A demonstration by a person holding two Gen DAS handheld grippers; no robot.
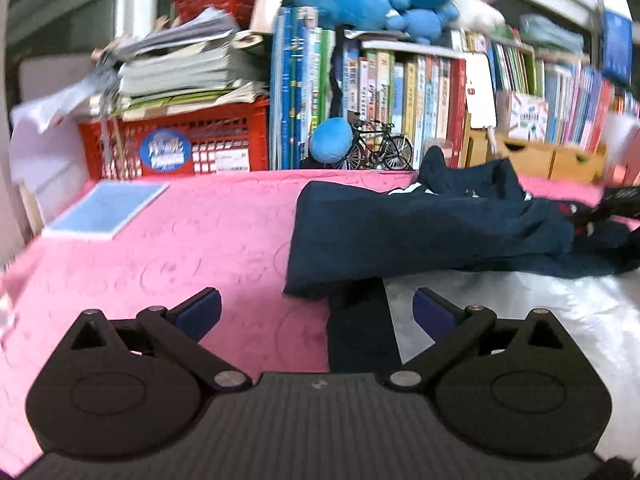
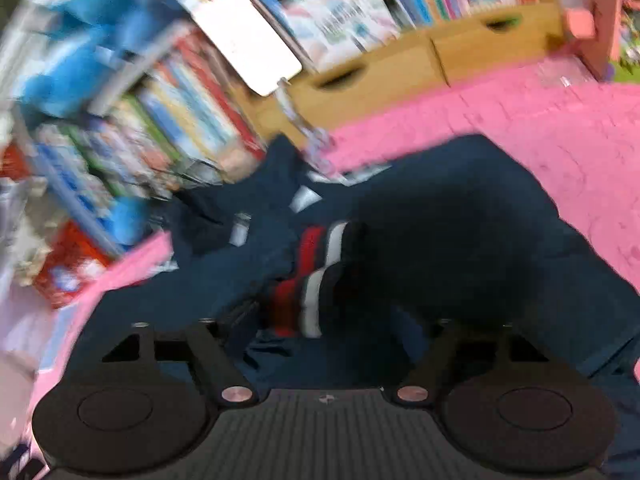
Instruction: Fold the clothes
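Left gripper (image 1: pixel 316 312) jaws spread, empty; navy garment (image 1: pixel 432 228) crumpled at 1 o'clock on pink cover (image 1: pixel 200 240). Right gripper (image 2: pixel 326 328) released above it, fingertips lost in dark blur.

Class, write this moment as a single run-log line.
task: fold clothes | left gripper: open, empty | right gripper: open over navy garment | garment: crumpled on pink cover, unfolded
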